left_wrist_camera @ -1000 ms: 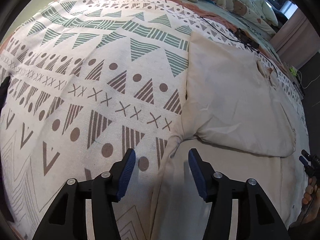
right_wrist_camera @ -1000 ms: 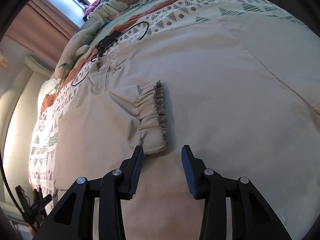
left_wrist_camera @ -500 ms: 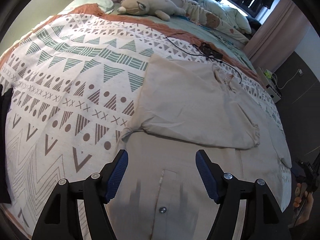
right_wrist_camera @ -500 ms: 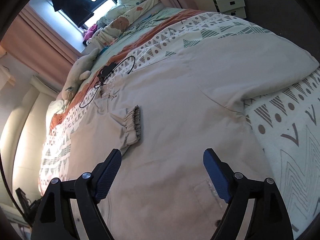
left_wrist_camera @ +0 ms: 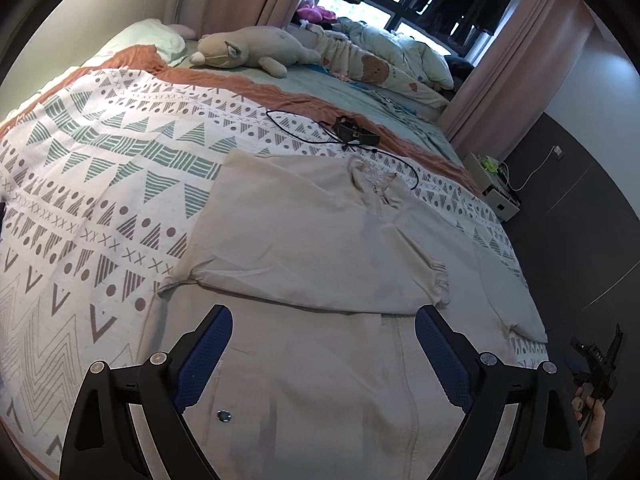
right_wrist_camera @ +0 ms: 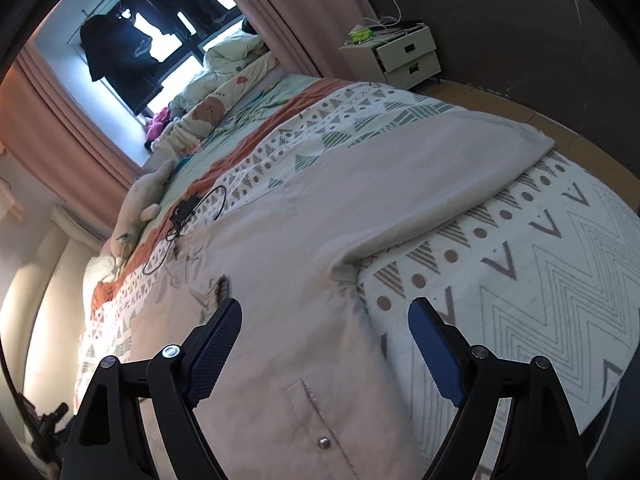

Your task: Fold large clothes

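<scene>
A large beige jacket (left_wrist_camera: 320,360) lies front-up on the patterned bedspread (left_wrist_camera: 100,200). Its one sleeve (left_wrist_camera: 312,248) is folded across the chest, with the gathered cuff (left_wrist_camera: 440,276) at the right. In the right wrist view the same jacket (right_wrist_camera: 288,280) fills the middle, and its other sleeve (right_wrist_camera: 420,184) stretches out flat to the right. My left gripper (left_wrist_camera: 322,344) hovers open above the jacket's lower front, nothing between its fingers. Open too, my right gripper (right_wrist_camera: 324,340) hangs over the jacket's side edge, near a snap button (right_wrist_camera: 323,443).
A black device with a looped cable (left_wrist_camera: 352,132) lies just beyond the collar. A plush toy (left_wrist_camera: 248,50) and bunched duvets (left_wrist_camera: 384,60) sit at the head of the bed. A white bedside cabinet (right_wrist_camera: 404,56) stands by the dark wall. The bed edge drops off at right.
Both grippers have pulled back and up from the jacket and opened wide. The views now take in much more of the bed and room.
</scene>
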